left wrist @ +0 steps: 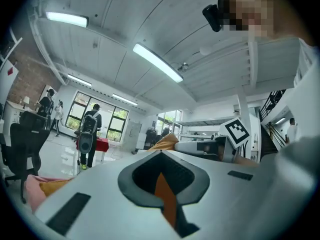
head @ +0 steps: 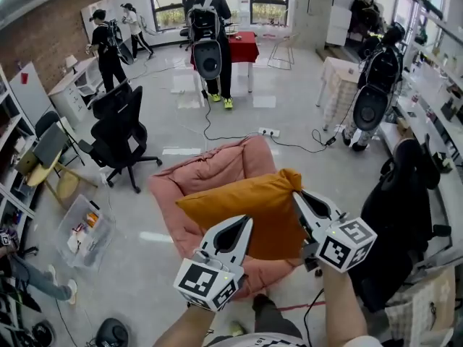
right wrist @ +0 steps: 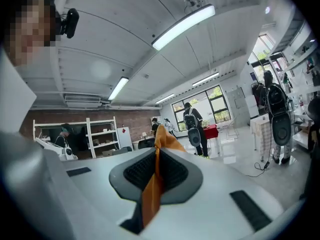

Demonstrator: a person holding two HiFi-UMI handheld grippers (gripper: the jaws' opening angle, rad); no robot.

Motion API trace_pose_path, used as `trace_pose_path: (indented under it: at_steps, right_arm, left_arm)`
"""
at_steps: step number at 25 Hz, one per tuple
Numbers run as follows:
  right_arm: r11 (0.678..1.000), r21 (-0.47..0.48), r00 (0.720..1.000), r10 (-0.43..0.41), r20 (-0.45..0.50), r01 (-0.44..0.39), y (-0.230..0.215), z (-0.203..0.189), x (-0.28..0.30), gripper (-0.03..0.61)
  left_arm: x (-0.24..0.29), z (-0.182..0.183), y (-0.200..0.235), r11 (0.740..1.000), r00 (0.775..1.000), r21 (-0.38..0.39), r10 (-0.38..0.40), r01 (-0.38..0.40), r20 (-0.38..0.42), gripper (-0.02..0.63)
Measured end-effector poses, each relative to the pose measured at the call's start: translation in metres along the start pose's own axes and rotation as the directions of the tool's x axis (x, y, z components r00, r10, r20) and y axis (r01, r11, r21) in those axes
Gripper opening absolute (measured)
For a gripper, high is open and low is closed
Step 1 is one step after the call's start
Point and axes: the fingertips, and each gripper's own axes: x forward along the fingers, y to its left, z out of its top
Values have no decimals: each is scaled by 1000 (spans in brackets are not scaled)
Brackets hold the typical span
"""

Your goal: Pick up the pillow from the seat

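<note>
Soft mustard-orange fabric pillow (head: 249, 212) mid-frame, held over the pink cushioned seat (head: 206, 168); left hand-held gripper (head: 248, 221) and right hand-held gripper (head: 296, 194) each clamped on a pinch of its fabric; likely light, floppy, saggy; edges and corners grip best.

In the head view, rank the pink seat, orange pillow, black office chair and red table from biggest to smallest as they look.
1. pink seat
2. orange pillow, nearer the camera, so it may look oversized
3. black office chair, not far behind the pillow
4. red table, far off
</note>
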Motion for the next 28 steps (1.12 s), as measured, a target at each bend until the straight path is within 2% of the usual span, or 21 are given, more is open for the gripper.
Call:
trace_pose_path:
  at_steps: [4,8,18,28]
  right_arm:
    - [999,38,999,-10,32,9,15,21,-24,30]
    - [999,31,999,-9,54,8,38,32,-42,31]
    - [999,-21,996,-27,83,29,68,41,-67,31]
    - [999,-19,996,-45,76,46,76,35,-81,29]
  left_arm:
    - [-8,25,-23,999,999,6,-38,38,18,9]
    - [-19,39,-41,998,997,19,-66,66,25,9]
    - [-46,41,-68,995,996,48,-84,84,12,10]
    - [-59,35,-80,995,996,56,-83,83,-17,9]
